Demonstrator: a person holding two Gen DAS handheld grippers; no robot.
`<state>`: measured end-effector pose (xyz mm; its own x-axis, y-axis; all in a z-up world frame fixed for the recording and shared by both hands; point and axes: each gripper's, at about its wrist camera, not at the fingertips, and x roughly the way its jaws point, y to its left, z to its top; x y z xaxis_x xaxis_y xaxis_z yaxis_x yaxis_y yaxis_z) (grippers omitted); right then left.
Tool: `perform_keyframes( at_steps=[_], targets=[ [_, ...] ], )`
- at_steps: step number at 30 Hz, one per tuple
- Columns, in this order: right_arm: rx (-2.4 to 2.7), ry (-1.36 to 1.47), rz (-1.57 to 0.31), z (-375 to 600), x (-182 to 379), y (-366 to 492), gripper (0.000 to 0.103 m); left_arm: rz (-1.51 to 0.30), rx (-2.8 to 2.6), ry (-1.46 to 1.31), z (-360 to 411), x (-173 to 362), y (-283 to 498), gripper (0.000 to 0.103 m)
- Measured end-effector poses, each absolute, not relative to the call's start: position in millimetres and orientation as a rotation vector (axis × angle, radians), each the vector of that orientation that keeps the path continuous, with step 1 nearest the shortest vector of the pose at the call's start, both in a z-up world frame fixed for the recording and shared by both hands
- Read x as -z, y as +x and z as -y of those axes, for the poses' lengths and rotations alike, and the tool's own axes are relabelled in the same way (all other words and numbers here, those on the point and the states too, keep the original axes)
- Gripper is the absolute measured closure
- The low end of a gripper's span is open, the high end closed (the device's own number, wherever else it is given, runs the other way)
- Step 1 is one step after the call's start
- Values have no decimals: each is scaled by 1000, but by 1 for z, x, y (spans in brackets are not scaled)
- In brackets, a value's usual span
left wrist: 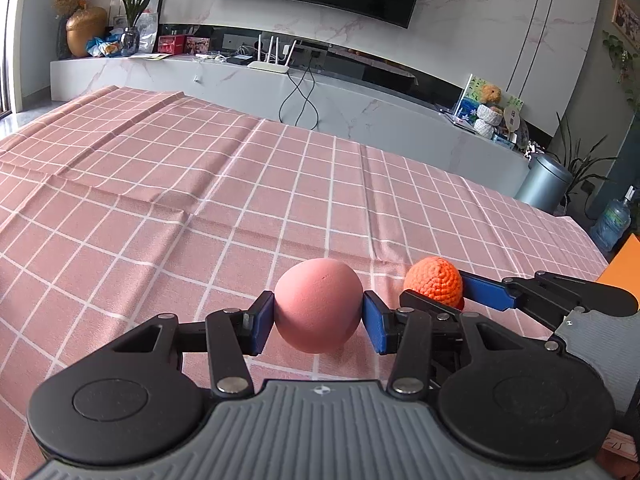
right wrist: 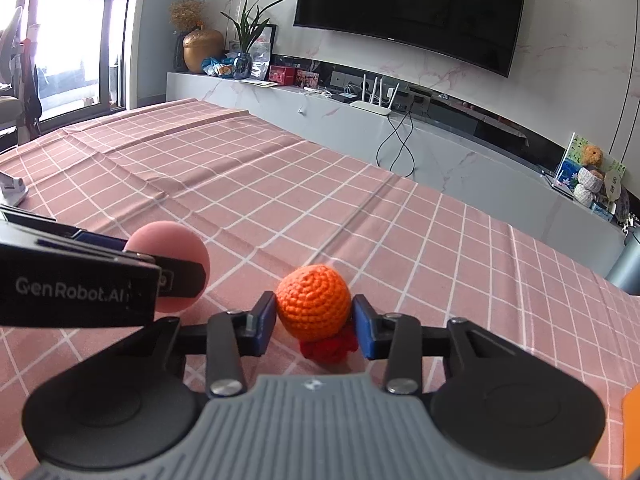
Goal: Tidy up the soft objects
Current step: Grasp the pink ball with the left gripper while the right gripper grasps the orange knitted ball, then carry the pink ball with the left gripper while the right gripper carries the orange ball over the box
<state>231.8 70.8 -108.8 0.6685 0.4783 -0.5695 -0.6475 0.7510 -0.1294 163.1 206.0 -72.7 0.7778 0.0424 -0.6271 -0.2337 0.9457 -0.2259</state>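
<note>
A smooth pink ball [left wrist: 316,292] sits between the blue pads of my left gripper [left wrist: 318,316], which is shut on it, pads pressing both sides. Just to its right is an orange crochet ball [left wrist: 434,280] on a red crochet base [right wrist: 328,346]. In the right wrist view my right gripper [right wrist: 314,314] is shut on the orange ball [right wrist: 313,300], a pad touching each side, and the red base rests on the cloth. The left gripper [right wrist: 160,268] with the pink ball [right wrist: 176,248] shows at the left. Whether the pink ball touches the cloth I cannot tell.
A pink checked tablecloth [left wrist: 200,184] covers the table and lies creased. An orange flat object [left wrist: 624,260] sits at the table's right edge. A small white stand [right wrist: 12,192] is at the left. Beyond the far edge runs a grey TV cabinet [right wrist: 440,152].
</note>
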Motion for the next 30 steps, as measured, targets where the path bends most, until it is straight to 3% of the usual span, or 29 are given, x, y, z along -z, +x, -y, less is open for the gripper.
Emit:
perform_keyframes(
  at_steps=[30],
  targets=[
    [-405, -175, -456, 109, 14, 82, 63, -553, 166, -128, -68, -13, 77, 49]
  ],
)
